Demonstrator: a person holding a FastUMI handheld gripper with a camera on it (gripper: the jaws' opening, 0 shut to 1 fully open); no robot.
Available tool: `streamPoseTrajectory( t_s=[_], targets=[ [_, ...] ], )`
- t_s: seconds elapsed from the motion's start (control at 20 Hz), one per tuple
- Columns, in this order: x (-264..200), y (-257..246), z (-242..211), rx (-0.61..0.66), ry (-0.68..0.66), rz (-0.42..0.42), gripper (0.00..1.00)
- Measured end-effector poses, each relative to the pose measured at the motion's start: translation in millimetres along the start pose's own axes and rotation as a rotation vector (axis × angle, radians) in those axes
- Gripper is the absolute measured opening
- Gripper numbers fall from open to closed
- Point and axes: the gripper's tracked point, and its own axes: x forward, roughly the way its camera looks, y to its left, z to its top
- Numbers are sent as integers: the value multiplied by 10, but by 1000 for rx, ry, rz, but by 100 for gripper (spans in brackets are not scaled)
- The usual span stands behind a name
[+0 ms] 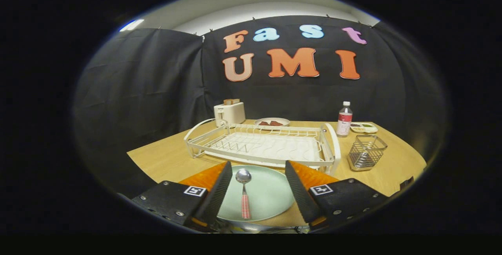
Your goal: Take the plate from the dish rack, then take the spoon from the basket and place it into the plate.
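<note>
Fingers (219,192) of the gripper (257,192) stand apart, gripping nothing. Dish rack (262,145) at twelve o'clock beyond them, basket (366,152) at two. Between them the plate (270,194) holds the spoon (244,192), bowl pointing away.

- Dim booth; light falls from above, with a bright ceiling strip (132,24) high and far off beyond the fingers.
- The wooden table (164,157) is evenly lit, shadows soft and short.
- A small glare spot sits on the spoon (243,186) bowl between the parted fingers.
- Fisheye bends the dish rack (262,145) ahead; edges darken and blur.
</note>
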Motion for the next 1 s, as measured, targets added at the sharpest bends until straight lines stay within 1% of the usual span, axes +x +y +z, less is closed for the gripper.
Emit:
streamPoseTrajectory(
  t_s=[0.05,0.15,0.4,0.5,0.65,0.75,0.85,1.0],
  targets=[
    [-24,-93,29,4,-6,-20,87],
    [-88,-301,86,16,-16,-59,96],
    [-245,-941,187,61,-39,-168,97],
    [-309,-1222,147,46,-31,-225,97],
    [-410,-1575,148,-11,-24,-299,97],
    [-472,-1723,156,2,-28,-322,96],
    [-530,-1813,122,44,-33,-328,96],
    [-621,-2021,93,59,-41,-375,97]
  ],
)
